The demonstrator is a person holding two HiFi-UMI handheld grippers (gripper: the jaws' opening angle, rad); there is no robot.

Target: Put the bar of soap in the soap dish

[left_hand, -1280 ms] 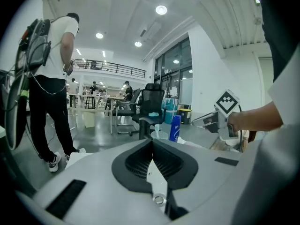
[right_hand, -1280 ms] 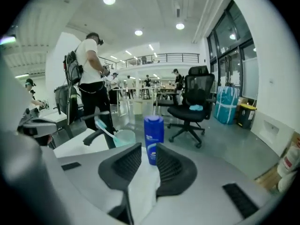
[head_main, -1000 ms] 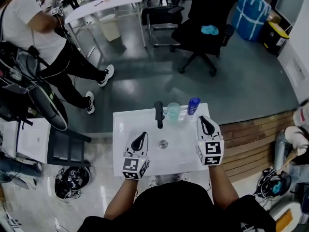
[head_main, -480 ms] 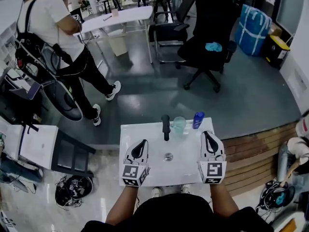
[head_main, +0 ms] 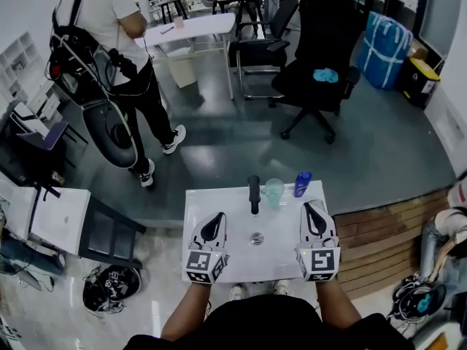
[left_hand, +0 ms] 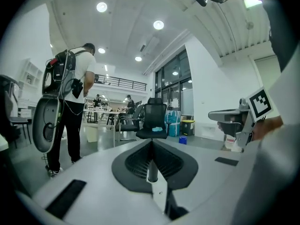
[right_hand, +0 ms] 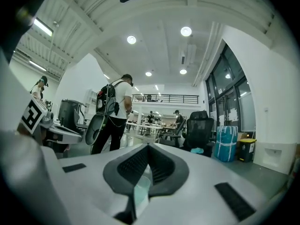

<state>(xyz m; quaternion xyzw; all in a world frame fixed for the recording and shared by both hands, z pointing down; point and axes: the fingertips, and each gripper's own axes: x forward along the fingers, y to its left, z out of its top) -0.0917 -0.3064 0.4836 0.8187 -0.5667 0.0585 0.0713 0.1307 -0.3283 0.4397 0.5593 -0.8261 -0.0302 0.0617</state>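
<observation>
Both grippers hover over a white sink [head_main: 219,203] in the head view. My left gripper [head_main: 217,217] is over the sink's left half, its jaws together and empty. Over the right half, my right gripper [head_main: 309,208] is also shut on nothing. A black faucet [head_main: 253,193], a translucent green cup [head_main: 274,192] and a blue bottle [head_main: 302,184] stand along the far rim. In the left gripper view the left gripper [left_hand: 151,146] points out level across the room; the right gripper [right_hand: 149,149] does the same in its view. No bar of soap or soap dish shows in any view.
A person in a white shirt with a backpack [head_main: 109,42] stands at the far left. A black office chair [head_main: 317,42] and a white desk [head_main: 193,28] lie beyond the sink. A dark stand [head_main: 109,232] is left of the sink, wooden flooring [head_main: 379,224] to its right.
Both grippers have risen a little over the sink and stay shut. The person in the white shirt has walked along the far left.
</observation>
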